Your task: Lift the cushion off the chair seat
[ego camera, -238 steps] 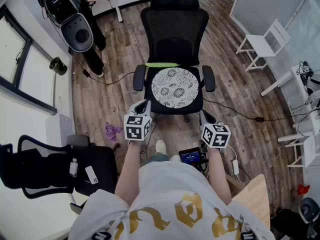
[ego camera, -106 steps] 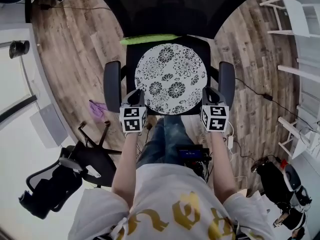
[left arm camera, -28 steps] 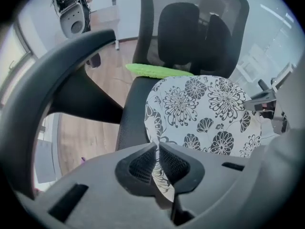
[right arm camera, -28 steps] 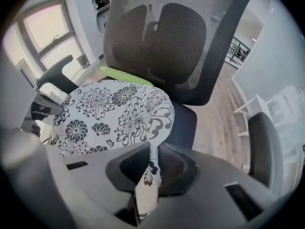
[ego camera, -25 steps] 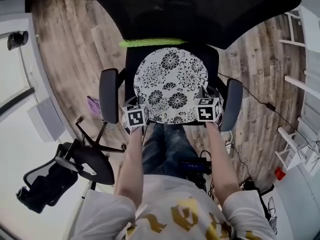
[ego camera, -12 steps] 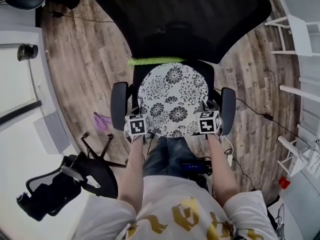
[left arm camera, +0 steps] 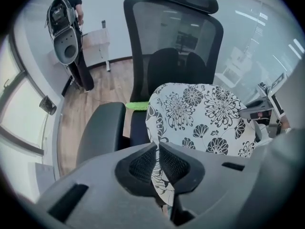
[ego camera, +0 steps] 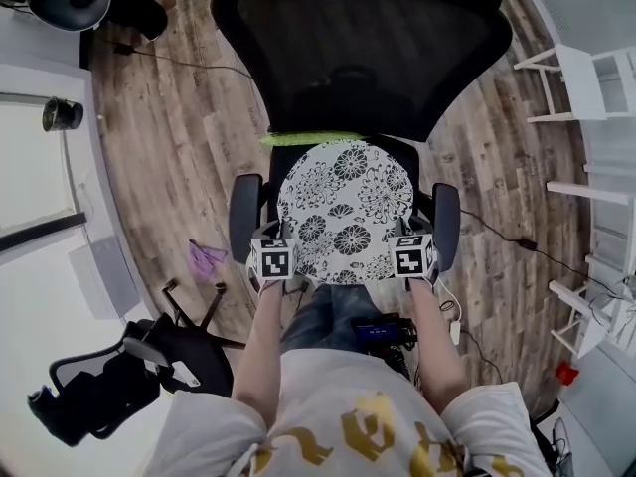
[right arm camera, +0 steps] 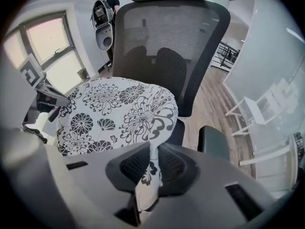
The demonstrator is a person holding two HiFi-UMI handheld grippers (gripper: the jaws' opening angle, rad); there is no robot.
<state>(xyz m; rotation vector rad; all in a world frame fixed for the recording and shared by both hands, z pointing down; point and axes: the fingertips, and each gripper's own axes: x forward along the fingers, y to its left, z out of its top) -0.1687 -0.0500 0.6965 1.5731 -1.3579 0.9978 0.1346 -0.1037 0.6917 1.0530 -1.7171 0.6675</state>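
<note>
Head view, cushion (ego camera: 344, 205) over chair seat (ego camera: 275, 167), left tool (ego camera: 282, 231) and right tool (ego camera: 402, 231) clamped on its near edge.

Black chair (ego camera: 358, 48) on wood floor (ego camera: 179, 157), green strip (ego camera: 308, 138) at seat's rear

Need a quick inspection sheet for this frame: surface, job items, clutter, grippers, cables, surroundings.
Surface: black chair seat, mostly covered.
Job's things: floral cushion, tilted, front edge up; rear contact with seat unclear.
Clutter: green strip behind the cushion; purple scrap on floor.
Grippers: left gripper and right gripper each shut on cushion's front edge.
Cables: black cable on floor at right.
Surroundings: wood floor, second black chair, white chair.
</note>
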